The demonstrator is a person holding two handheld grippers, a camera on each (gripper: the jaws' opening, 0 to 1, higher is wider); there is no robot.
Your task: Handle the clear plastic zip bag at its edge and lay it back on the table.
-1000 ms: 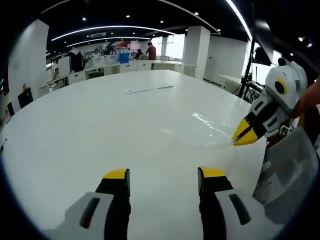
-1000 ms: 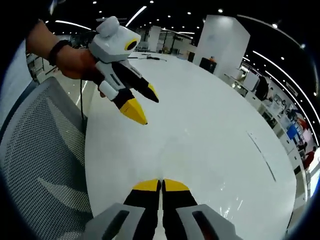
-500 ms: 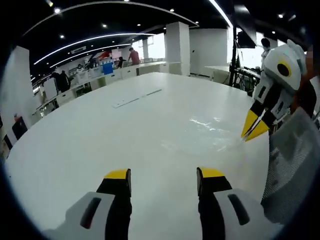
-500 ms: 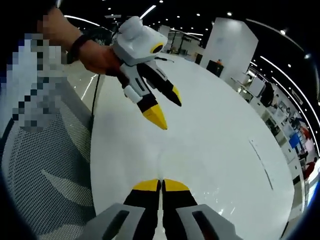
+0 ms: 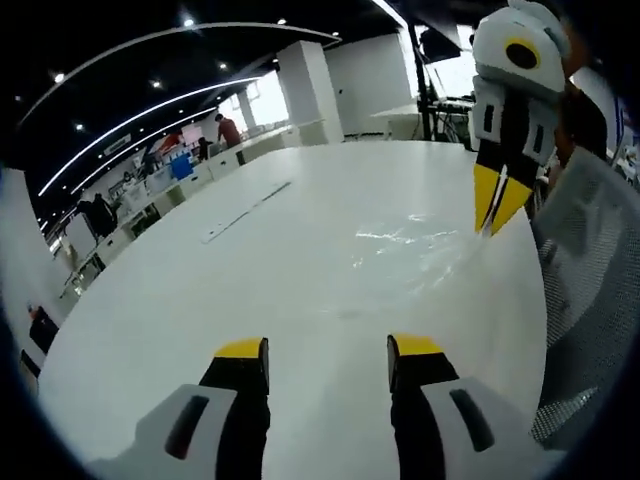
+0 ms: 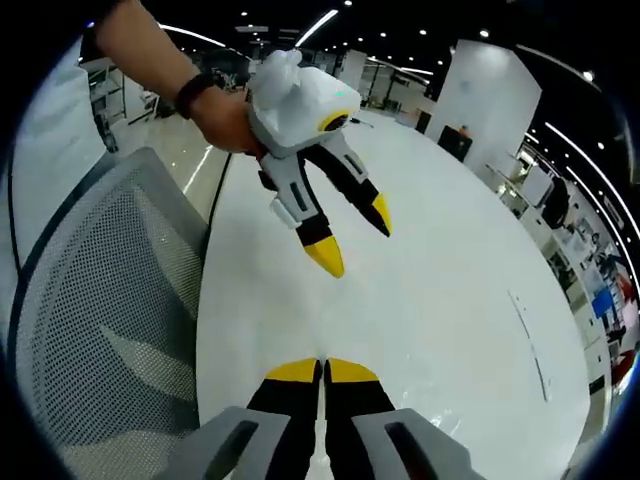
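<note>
Pinching zip bag, right tongs closed.

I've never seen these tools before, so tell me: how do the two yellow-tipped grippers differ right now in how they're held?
The left gripper has its jaws spread apart and holds nothing, hanging above the white table. The right gripper has its jaws pressed together, pinching the edge of the clear plastic zip bag, which lies crinkled on the table beyond it. Both share white bodies, black jaws and yellow tips.
</note>
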